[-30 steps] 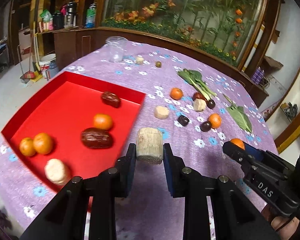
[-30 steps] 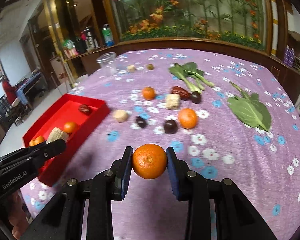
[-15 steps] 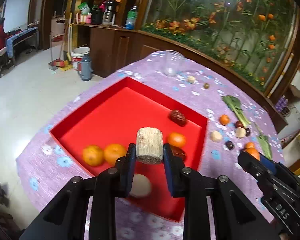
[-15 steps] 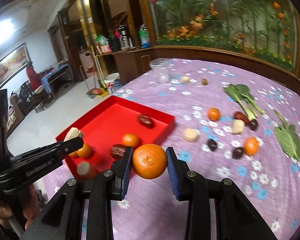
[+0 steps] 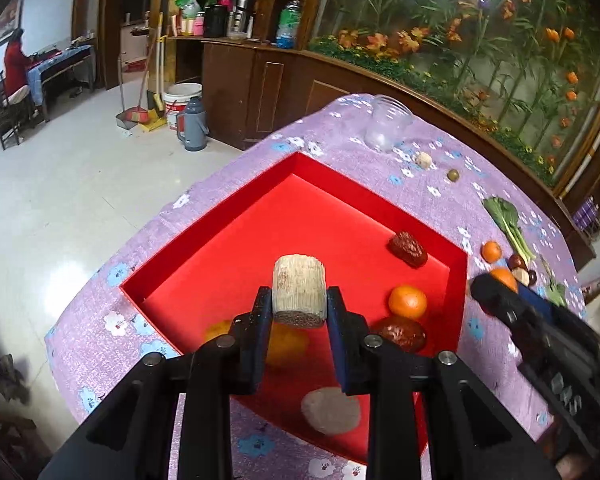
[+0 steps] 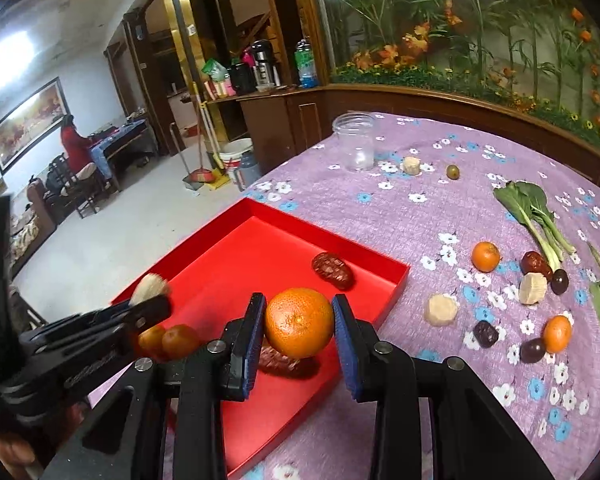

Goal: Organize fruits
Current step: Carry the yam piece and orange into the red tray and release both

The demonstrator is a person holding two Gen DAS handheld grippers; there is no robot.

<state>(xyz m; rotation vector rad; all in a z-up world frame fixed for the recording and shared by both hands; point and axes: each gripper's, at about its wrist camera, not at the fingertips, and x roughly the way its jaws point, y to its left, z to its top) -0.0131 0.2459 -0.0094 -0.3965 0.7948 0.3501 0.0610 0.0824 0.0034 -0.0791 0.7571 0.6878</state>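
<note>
Left wrist view: the left gripper (image 5: 299, 304) is clamped on a pale, ridged cylinder (image 5: 299, 295) that looks like a short cut of corn cob, held upright with its long axis pointing up between the jaws and its dark cut end facing the camera. Directly beneath and ahead of it lies the red tray (image 5: 236, 216), which sits on a purple flowered tablecloth (image 5: 432, 184). The tray already holds two wrinkled red dates, several small oranges and a pale lump at its near edge. Its far half is bare, so the cylinder hangs over the tray floor, and a drop here would likely need only a short descent.

To the right in this view, the right gripper (image 5: 496, 292) reaches in from the tray's right rim, with only a sliver of orange visible at its tip.

The right wrist view shows what that sliver is: the right gripper (image 6: 298, 326) grasps a whole orange (image 6: 299, 323), hanging above the tray's near right part, over a date. At the left, the left gripper (image 6: 152, 304) appears from the side, further in over the tray. This view also shows the fruit left on the cloth to the right: two oranges, dark dates, pale chunks, leafy greens and a clear jar (image 6: 354, 146).
</note>
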